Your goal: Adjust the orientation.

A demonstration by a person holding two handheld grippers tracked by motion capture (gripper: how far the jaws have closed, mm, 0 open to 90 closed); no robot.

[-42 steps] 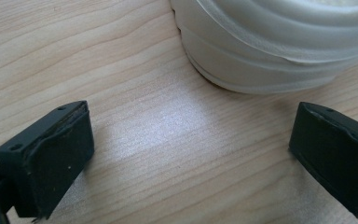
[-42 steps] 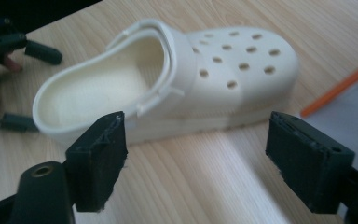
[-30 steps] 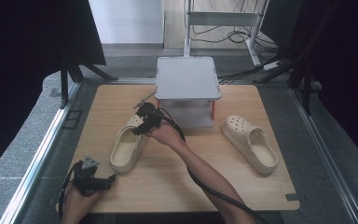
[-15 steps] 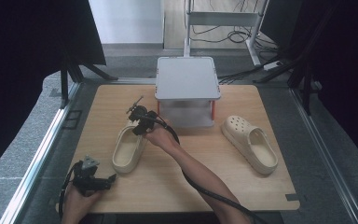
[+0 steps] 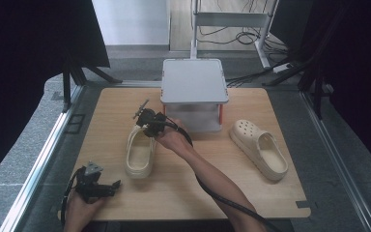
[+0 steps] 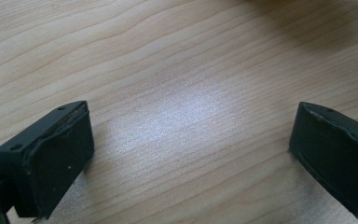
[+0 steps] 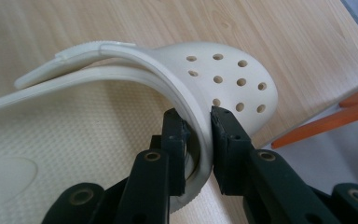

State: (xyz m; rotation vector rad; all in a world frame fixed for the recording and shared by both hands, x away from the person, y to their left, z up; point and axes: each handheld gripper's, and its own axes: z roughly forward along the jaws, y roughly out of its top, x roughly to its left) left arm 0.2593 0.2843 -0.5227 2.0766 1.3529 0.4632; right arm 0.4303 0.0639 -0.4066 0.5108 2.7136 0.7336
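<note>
Your right tool (image 7: 198,140) is clamped on the near clog's (image 5: 140,152) upper edge, so lift it toward the grey box (image 5: 193,79) just beyond, judging from this; your left tool (image 5: 96,186) rests apart on the bench (image 5: 270,203).

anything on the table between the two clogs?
Bare wood, high view: nothing lies between the cream perforated foam clog gripped by the right tool and the other cream clog.

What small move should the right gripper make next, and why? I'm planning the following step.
Probably a short lift. The right gripper is shut on the upper edge of the cream perforated foam clog, one jaw inside and one outside, while the clog's sole seems to lie on the light wooden table. The left gripper rests open, apart from it.
</note>
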